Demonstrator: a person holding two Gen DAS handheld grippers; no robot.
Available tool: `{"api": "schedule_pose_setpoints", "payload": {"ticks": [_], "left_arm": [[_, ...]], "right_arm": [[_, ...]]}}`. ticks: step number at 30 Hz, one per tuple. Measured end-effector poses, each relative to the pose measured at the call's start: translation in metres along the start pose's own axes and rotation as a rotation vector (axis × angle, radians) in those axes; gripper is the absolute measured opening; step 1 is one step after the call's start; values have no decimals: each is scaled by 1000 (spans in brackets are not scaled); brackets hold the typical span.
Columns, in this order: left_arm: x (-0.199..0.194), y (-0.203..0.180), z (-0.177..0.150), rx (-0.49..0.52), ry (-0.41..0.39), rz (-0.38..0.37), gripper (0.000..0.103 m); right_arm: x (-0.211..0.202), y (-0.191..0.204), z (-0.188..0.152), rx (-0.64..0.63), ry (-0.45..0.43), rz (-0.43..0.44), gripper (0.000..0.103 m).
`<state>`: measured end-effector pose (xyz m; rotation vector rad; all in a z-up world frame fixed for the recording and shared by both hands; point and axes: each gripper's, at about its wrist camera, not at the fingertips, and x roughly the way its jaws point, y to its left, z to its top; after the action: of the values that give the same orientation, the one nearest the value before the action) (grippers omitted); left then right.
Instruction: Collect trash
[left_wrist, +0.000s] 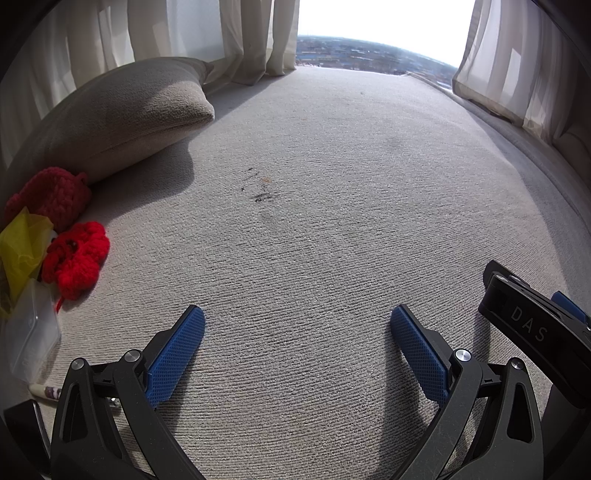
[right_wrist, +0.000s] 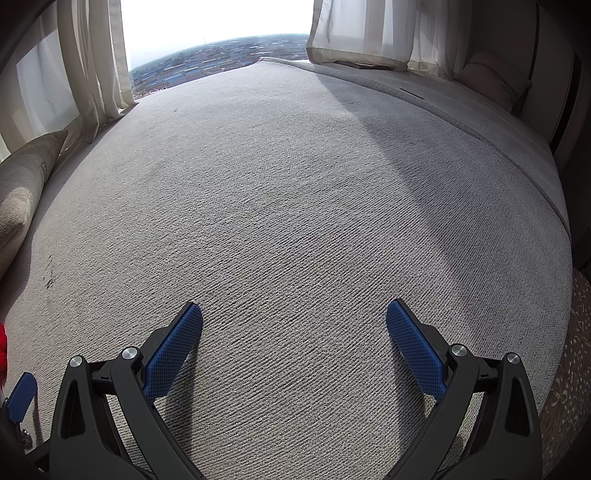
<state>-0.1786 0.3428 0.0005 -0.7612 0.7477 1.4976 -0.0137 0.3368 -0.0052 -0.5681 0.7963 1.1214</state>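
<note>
Left wrist: fingers (left_wrist: 177, 350) spread, low over cushion (left_wrist: 314, 240).

Red crocheted pieces: two (left_wrist: 50, 197) (left_wrist: 75, 258), at nine o'clock.
Yellow wrapper: one (left_wrist: 22, 247), at nine o'clock.
Clear plastic lid: one (left_wrist: 33, 336), at eight o'clock.
Cushions: one (left_wrist: 110, 118), at ten o'clock.
Curtains: two (left_wrist: 255, 37) (left_wrist: 517, 62), at twelve and two o'clock.

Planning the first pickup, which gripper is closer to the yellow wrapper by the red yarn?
Left. The yellow wrapper lies just off to the left of the left gripper. The right gripper sits farther to the right over bare cushion; its own camera doesn't show the wrapper.
</note>
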Motion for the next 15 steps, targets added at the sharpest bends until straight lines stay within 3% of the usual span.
{"api": "schedule_pose_setpoints", "payload": {"ticks": [15], "left_arm": [[0,0,0,0,0,0,98]], "right_arm": [[-1,0,-1,0,0,0,99]]}}
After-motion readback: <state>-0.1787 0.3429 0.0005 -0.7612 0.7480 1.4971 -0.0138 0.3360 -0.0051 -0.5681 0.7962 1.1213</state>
